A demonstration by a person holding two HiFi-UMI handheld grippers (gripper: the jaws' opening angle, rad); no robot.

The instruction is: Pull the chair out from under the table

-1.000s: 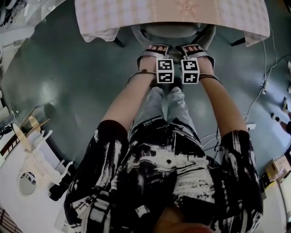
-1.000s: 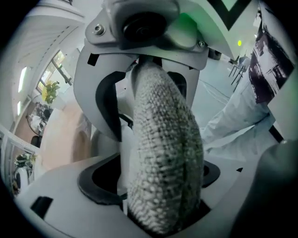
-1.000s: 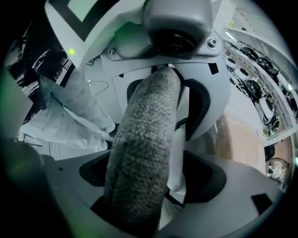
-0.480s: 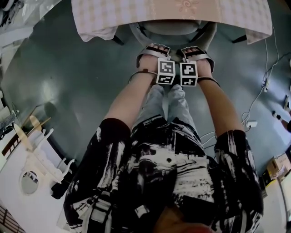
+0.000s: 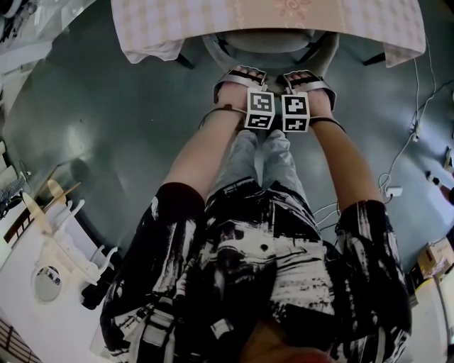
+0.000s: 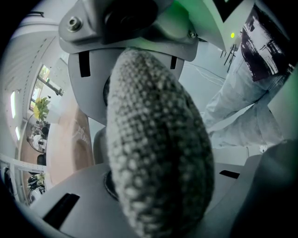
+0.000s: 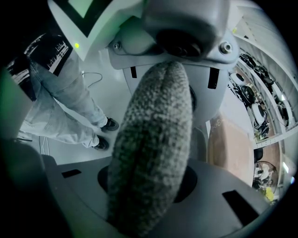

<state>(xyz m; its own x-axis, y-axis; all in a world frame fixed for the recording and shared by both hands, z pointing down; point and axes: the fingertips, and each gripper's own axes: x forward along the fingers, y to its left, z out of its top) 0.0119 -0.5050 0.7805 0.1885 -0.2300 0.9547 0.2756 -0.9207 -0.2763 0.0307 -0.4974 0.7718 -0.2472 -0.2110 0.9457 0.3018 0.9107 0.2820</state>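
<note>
- Head view: chair (image 5: pixel 273 44) is at the far side, seat mostly tucked under the surface (image 5: pixel 177 25) and its checked cloth (image 5: pixel 340 18); only the near curve of the back shows
- left tongs (image 5: pixel 239 76) and right tongs (image 5: pixel 306 79) sit side by side on that near curve, pointing steeply down, marker cubes (image 5: pixel 260 110) just beside each other
- Left gripper view: jaws have just been closing, now narrow and clamped on the padded woven rim (image 6: pixel 156 139) of the chair back; fabric fills the gap
- Right gripper view: same story, jaws just closed in and pinch that rim
- Two grips close together near the middle: my read is it keeps the pull straight, so the chair won't swing sideways under the cloth
- Step as I judge it: grip made, pull toward the person not yet begun
- Risk: soft padding could slip out of the tongs if yanked
</note>
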